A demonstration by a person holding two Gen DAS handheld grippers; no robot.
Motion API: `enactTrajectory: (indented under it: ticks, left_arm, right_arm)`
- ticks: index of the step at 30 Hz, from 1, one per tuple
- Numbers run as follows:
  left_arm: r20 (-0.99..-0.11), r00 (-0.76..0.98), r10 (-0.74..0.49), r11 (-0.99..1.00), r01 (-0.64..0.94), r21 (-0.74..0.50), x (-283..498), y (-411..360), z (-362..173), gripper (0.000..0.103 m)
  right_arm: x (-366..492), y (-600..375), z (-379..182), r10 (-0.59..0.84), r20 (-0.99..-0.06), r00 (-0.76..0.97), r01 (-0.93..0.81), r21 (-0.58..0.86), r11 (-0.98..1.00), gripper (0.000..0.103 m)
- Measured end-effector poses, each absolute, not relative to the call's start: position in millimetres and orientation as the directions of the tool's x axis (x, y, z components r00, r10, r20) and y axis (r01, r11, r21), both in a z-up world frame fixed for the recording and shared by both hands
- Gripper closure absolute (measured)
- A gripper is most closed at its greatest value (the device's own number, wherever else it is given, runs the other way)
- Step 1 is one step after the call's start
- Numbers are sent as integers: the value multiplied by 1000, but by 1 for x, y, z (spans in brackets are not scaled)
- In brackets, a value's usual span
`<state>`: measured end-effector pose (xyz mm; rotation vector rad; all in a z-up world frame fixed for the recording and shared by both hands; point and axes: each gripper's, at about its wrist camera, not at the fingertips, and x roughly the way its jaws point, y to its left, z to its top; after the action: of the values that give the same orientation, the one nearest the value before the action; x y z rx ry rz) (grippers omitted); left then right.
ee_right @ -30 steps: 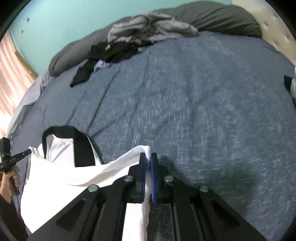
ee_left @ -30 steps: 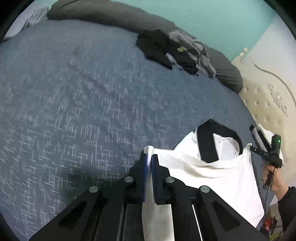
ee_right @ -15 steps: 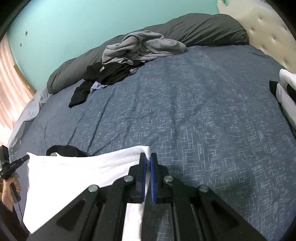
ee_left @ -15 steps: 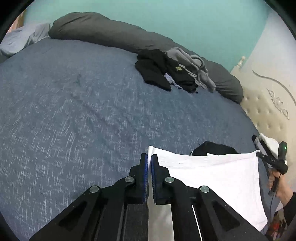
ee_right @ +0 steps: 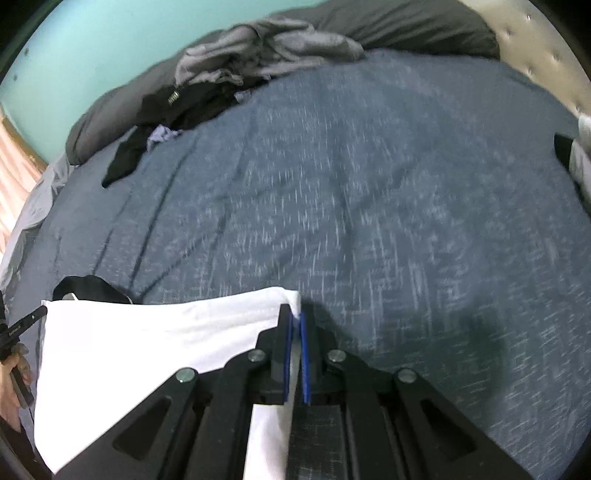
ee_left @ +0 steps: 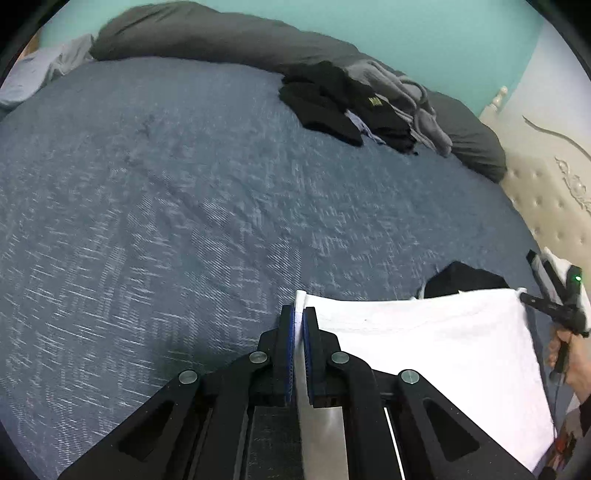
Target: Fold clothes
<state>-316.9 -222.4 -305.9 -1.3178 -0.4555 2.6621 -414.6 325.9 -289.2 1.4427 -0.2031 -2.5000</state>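
Note:
A white shirt (ee_left: pixel 424 343) with a black collar (ee_left: pixel 465 282) lies at the near edge of the blue bed. My left gripper (ee_left: pixel 298 314) is shut on its left corner. My right gripper (ee_right: pixel 296 314) is shut on its right corner; the shirt shows there as a white sheet (ee_right: pixel 147 339) stretched to the left, black collar (ee_right: pixel 88 290) peeking beyond its far edge. Each gripper shows at the other view's edge, the right one (ee_left: pixel 554 306) and the left one (ee_right: pixel 22 325). The white cloth is folded over most of the collar.
The blue bedspread (ee_left: pixel 184 206) stretches ahead. A heap of black and grey clothes (ee_left: pixel 365 107) lies at the far side against dark pillows (ee_left: pixel 207 33). A tufted cream headboard (ee_left: pixel 546 199) stands at the right. Folded black-and-white cloth (ee_right: pixel 576 158) lies by the headboard.
Both grippers carried the shirt's hem forward over the body. The open neckline seen a second ago is now mostly covered by white cloth.

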Motion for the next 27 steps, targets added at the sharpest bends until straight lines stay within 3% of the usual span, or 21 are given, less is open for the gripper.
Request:
enactTrajectory:
  ticks: [2,4,6,12,16,23,27]
  left_arm:
    - [-750,-614,246,-945,21,-326,-315,-225,-304,95]
    - [-748,-619,242,-942,36,-334,-312,-230,-301,88]
    - [-744,-616,257,-928,58,-369,-308,-236,-300,81]
    - [-730,-623,282,-911,64,-407,-282,-243,-282,80]
    - [-722,-620,307,-906,41,-421,-257,-239,-264,78]
    - [-807,-511,297,-947,-52,-316,-199,-214,-253,78]
    - [-838,-445,317,-946,-79,-315,-160,-211,-255,78]
  right_arm:
    - [-411,326,-287,-282,-827,-487,126,253,-959,95]
    - [-405,329,-280,-259,-829,-496,109,237,-965,74]
    - [-397,336,-273,-264,-825,-500,93,252,-963,62]
    - [-349,370,-249,-348,-810,-472,51,369,-928,62]
    - [-298,377,-232,-385,-828,-407,106,376,-921,61]
    - [-201,382,-234,-425,-862,-275,161,395,-904,57]
    - [-160,383,-241,-444,-866,-229,179,411,-894,57]
